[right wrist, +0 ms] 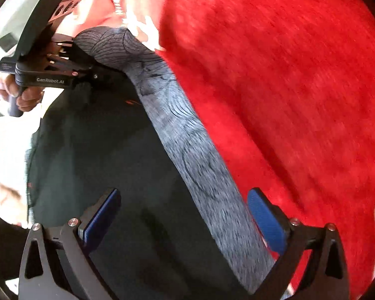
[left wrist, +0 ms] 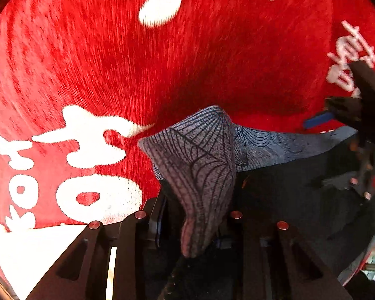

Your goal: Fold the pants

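Observation:
The pants are dark, near black (right wrist: 107, 165), with a grey patterned waistband (right wrist: 185, 135). In the left wrist view my left gripper (left wrist: 195, 227) is shut on a bunched corner of the waistband (left wrist: 200, 165), held above the red blanket (left wrist: 137, 70). In the right wrist view my right gripper (right wrist: 185, 215) is open, its blue pads (right wrist: 267, 222) on either side of the waistband and dark fabric, not pinching. The left gripper also shows in the right wrist view (right wrist: 87, 60), gripping the waistband's far end. The right gripper shows at the left wrist view's right edge (left wrist: 357, 115).
A red fleece blanket with white characters (left wrist: 92, 137) covers the surface under the pants. A white surface (right wrist: 2, 135) lies past the blanket's edge on the left of the right wrist view. A person's hand (right wrist: 17, 92) holds the left gripper's handle.

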Tool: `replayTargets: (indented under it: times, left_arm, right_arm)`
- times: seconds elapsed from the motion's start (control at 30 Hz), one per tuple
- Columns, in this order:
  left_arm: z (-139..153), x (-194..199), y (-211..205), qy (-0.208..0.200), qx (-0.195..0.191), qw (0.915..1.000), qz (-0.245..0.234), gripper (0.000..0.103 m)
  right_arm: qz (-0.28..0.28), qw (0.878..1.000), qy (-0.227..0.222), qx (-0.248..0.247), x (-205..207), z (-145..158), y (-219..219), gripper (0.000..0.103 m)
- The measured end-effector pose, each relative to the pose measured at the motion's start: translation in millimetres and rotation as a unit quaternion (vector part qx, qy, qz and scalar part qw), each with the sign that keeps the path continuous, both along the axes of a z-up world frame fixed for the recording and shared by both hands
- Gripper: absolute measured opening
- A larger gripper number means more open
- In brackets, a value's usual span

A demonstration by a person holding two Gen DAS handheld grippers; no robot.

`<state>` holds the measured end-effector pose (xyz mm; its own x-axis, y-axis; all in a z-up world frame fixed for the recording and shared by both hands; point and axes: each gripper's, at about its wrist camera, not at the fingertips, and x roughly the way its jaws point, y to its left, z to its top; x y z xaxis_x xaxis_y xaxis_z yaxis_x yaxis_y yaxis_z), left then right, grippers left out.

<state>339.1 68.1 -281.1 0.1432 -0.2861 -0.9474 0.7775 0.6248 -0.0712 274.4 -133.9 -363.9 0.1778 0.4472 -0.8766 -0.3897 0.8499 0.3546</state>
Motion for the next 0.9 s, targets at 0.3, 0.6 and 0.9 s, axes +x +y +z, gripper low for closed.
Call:
replayTargets:
  times: [0.3,0.6,0.9]
  left_arm:
    - [41,-32,28,-0.019,-0.046,0.9982,-0.034,0.030]
    - [31,-34,43,-0.031,-0.051,0.9976,-0.036,0.030]
    - [42,-42,64,-0.048,-0.064,0.9966,-0.020,0.030]
  right_arm:
    - [0.045,0.998,0.027,0.037,28,-27,-5,0.071]
    - [0.100,0.993,0.064,0.021,28,-12,5,0.013]
    - [0.028,0.999,0.006,-0.042,-12,50,41,0.010]
